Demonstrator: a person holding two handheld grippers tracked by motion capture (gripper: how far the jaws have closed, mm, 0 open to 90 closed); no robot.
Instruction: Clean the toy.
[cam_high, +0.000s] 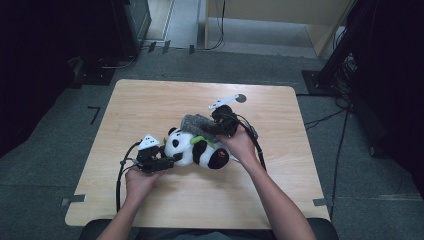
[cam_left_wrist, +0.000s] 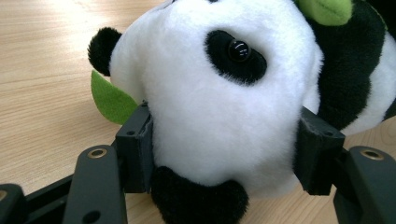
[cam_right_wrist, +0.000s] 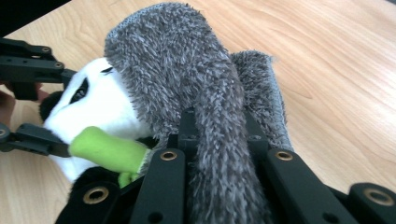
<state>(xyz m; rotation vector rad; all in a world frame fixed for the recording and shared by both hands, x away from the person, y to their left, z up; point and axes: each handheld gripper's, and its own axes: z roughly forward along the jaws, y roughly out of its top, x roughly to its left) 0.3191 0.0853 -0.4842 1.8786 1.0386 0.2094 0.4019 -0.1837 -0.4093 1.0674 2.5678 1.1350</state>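
A black-and-white panda plush (cam_high: 197, 149) lies on its side in the middle of the wooden table (cam_high: 150, 100), with a green stalk (cam_right_wrist: 107, 151) at its chest and a green leaf (cam_left_wrist: 109, 100) behind its head. My left gripper (cam_high: 172, 159) comes in from the left. In the left gripper view its pads (cam_left_wrist: 140, 149) press into both sides of the panda's white head (cam_left_wrist: 219, 107). My right gripper (cam_high: 212, 127) sits above the panda's back, shut on a fuzzy grey cloth (cam_right_wrist: 173, 60) that drapes over the panda's head and runs down between the jaws.
A small grey disc (cam_high: 241, 98) lies on the table behind the right gripper. Cables trail from both grippers toward the person. On the floor to the right stand a dark stand base (cam_high: 320, 80) and loose cables.
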